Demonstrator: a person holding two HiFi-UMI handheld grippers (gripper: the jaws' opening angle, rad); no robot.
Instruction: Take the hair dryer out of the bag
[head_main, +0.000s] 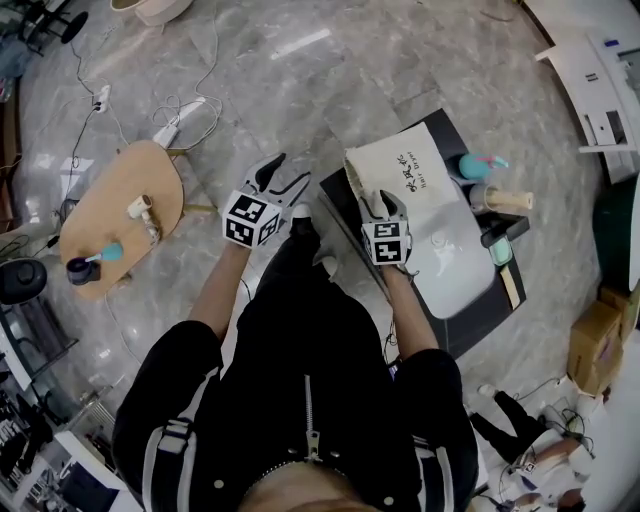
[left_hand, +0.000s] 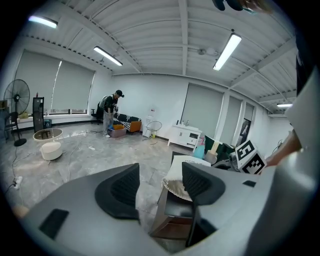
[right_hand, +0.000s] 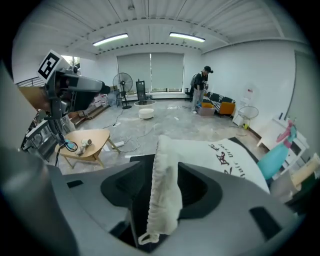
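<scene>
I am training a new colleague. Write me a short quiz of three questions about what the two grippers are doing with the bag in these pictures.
1. True or false: the right gripper is shut on the edge of the bag.
2. The left gripper is: A) shut on the bag; B) open and empty; C) holding a cord.
3. Fill the gap: the bag lies on the ___ table, not on the wooden table.

Key: 1. true; 2. B; 3. dark
</scene>
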